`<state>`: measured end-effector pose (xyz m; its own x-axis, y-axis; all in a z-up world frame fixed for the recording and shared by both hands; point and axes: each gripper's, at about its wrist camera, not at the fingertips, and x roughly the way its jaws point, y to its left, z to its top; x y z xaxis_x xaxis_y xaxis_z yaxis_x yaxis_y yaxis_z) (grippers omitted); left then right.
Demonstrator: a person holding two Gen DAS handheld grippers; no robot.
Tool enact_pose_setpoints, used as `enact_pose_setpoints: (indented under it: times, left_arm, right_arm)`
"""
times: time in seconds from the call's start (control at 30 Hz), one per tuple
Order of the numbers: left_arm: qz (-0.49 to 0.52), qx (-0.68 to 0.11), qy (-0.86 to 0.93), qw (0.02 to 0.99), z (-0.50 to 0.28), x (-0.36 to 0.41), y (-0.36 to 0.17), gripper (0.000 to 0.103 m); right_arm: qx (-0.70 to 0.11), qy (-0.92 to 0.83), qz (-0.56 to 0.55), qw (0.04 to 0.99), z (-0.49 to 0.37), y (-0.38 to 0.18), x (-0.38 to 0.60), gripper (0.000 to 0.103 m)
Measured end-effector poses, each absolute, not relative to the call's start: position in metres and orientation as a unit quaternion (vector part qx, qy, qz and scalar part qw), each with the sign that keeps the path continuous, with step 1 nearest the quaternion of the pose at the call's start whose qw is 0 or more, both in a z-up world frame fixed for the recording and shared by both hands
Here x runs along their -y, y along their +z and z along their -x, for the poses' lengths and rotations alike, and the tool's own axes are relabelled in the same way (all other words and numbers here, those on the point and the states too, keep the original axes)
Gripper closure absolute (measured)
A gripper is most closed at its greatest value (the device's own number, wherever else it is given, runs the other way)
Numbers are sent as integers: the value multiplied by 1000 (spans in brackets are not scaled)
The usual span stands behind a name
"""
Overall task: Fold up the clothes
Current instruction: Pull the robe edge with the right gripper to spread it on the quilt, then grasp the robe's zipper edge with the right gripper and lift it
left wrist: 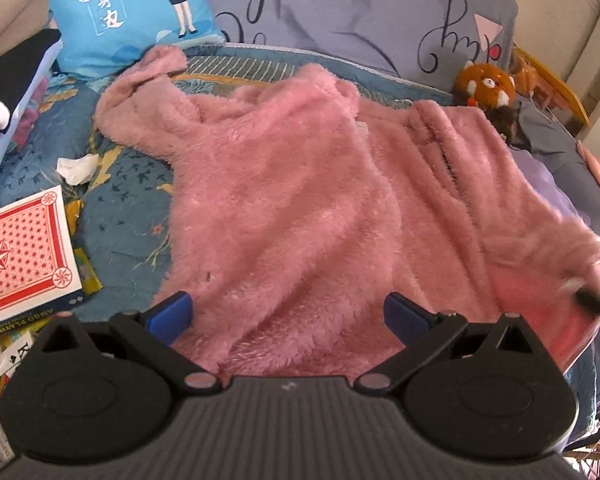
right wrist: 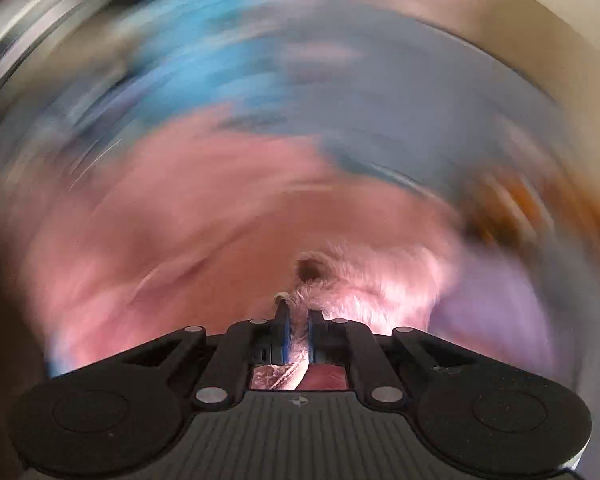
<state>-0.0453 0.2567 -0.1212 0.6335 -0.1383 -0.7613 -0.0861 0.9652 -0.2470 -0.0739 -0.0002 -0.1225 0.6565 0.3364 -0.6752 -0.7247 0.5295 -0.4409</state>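
A pink fluffy garment [left wrist: 308, 200] lies spread on the bed, one sleeve reaching toward the far left. My left gripper [left wrist: 287, 314] is open, its blue pads on either side of the garment's near hem, holding nothing. My right gripper [right wrist: 298, 316] is shut on a fold of the pink garment [right wrist: 364, 280]; its view is heavily motion-blurred. It also shows blurred at the right edge of the left wrist view [left wrist: 592, 300], lifting the garment's right edge.
A blue patterned bedspread [left wrist: 132, 208] lies under the garment. A playing-card box [left wrist: 20, 256] and a crumpled tissue [left wrist: 78, 168] lie at left. A blue cushion [left wrist: 132, 12], a grey pillow [left wrist: 360, 16] and a brown plush toy [left wrist: 486, 86] sit behind.
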Motion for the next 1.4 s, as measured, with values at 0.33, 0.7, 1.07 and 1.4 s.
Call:
enact_pose_setpoints:
  times: [0.33, 0.7, 1.07, 1.4]
  left_arm:
    - [135, -424, -10, 895, 47, -260, -118, 0]
    - [131, -428, -11, 894, 45, -257, -119, 0]
    - [131, -432, -6, 892, 44, -257, -122, 0]
    - [139, -415, -15, 899, 49, -261, -109, 0]
  right_arm:
    - [-400, 399, 242, 789, 69, -148, -7, 53]
    - [-356, 219, 68, 906, 39, -140, 110, 47]
    - [-405, 148, -240, 870, 7, -135, 151, 96]
    - [-310, 46, -618, 721, 14, -92, 236, 97]
